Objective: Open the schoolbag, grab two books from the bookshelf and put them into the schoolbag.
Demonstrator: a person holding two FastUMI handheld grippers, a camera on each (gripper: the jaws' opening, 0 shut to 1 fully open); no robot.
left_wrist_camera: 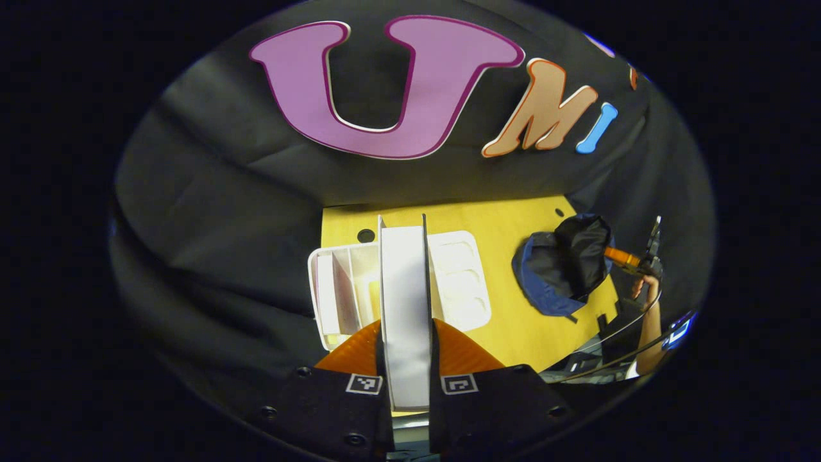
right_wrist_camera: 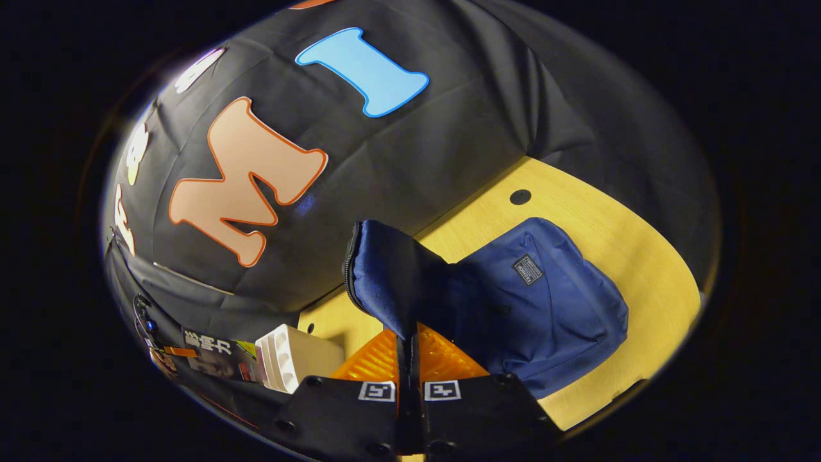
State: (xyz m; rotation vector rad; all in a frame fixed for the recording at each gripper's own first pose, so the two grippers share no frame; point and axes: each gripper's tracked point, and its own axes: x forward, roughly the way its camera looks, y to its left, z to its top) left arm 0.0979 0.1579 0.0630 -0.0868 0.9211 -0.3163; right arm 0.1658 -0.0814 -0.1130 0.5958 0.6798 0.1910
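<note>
Two grippers clenched, left gripper (left_wrist_camera: 408,359) on a thin pale hardcover book (left_wrist_camera: 405,308), right gripper (right_wrist_camera: 408,359) on the soft navy fabric schoolbag (right_wrist_camera: 539,301) flap, white plastic bookshelf (left_wrist_camera: 462,276) laid on yellow wooden table (left_wrist_camera: 513,224).

The left gripper view looks down from high above the yellow table (left_wrist_camera: 513,333); the right gripper view sits closer, lower. Both share the blue schoolbag (left_wrist_camera: 545,282).

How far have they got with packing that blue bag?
The schoolbag is already open: the right gripper has its jaws shut on the bag's flap, holding it up. The left gripper has a white book clamped between its jaws, above the white bookshelf on the yellow table. That book must still go in; I can't tell whether another already has.
</note>
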